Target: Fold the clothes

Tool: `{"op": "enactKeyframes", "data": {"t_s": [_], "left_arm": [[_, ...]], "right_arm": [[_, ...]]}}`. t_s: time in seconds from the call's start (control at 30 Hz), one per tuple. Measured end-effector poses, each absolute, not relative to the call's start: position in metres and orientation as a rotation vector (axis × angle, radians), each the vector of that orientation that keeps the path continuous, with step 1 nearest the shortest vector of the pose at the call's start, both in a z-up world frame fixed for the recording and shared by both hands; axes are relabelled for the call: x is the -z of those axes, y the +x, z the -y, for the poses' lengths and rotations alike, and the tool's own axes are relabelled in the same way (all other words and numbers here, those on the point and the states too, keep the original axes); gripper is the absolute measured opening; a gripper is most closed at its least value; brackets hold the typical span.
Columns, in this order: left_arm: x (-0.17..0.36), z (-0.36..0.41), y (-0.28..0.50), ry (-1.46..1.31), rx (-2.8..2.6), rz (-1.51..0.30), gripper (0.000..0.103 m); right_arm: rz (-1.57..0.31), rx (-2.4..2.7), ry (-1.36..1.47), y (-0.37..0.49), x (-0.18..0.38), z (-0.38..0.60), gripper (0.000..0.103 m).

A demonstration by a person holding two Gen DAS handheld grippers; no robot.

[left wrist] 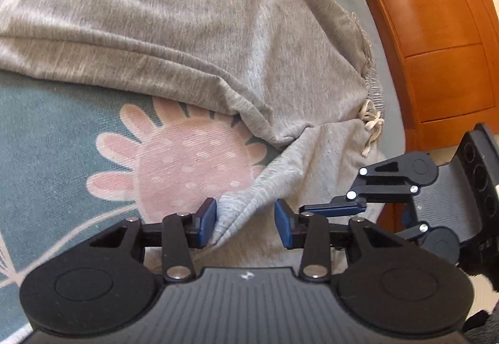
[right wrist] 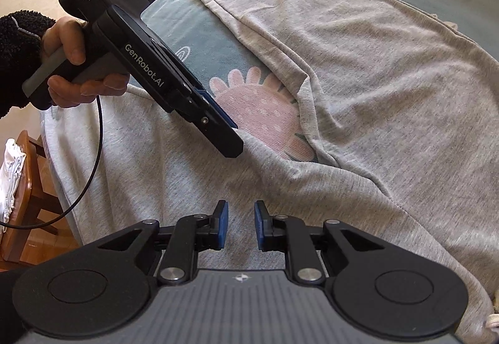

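Note:
Grey sweatpants (left wrist: 193,31) lie spread on a teal bedsheet (left wrist: 46,125) printed with a pink flower. Their waistband and cream drawstring (left wrist: 372,122) sit at the right. My left gripper (left wrist: 244,222) is open, and a raised fold of the grey fabric (left wrist: 237,213) stands between its blue pads, touching the left one. In the right wrist view the left gripper (right wrist: 232,141) points down at the cloth beside the flower, held by a hand (right wrist: 71,63). My right gripper (right wrist: 240,225) is open with a narrow gap, low over the sweatpants (right wrist: 374,94), with nothing between its pads. It also shows side-on as the right gripper (left wrist: 312,209).
A wooden dresser (left wrist: 436,31) stands just past the bed's right edge. At the left of the right wrist view a wooden chair (right wrist: 28,188) carries white cloth (right wrist: 11,175), and a black cable (right wrist: 90,175) hangs from the left gripper.

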State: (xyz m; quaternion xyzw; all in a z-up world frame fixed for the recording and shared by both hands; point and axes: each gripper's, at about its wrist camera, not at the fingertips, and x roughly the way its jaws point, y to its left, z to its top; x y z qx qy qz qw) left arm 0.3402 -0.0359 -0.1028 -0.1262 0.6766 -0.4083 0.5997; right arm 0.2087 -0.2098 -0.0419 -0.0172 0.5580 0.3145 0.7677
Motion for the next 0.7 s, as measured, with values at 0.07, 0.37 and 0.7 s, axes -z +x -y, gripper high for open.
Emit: {"op": "enactKeyframes", "data": {"t_s": [0.07, 0.37, 0.7], "left_arm": [[0.106, 0.035, 0.340, -0.328, 0.936, -1.611, 0.038], [0.063, 0.006, 0.335, -0.233, 0.767, -1.414, 0.012], [0.054, 0.042, 0.279, -0.156, 0.994, -1.438, 0.021]], "right_arm": [[-1.211, -0.681, -0.035, 0.209, 0.041, 0.211, 0.022], [-1.153, -0.609, -0.010, 0.234, 0.032, 0.225, 0.023], [-1.180, -0.641, -0.172, 0.248, 0.044, 0.205, 0.022]]}}
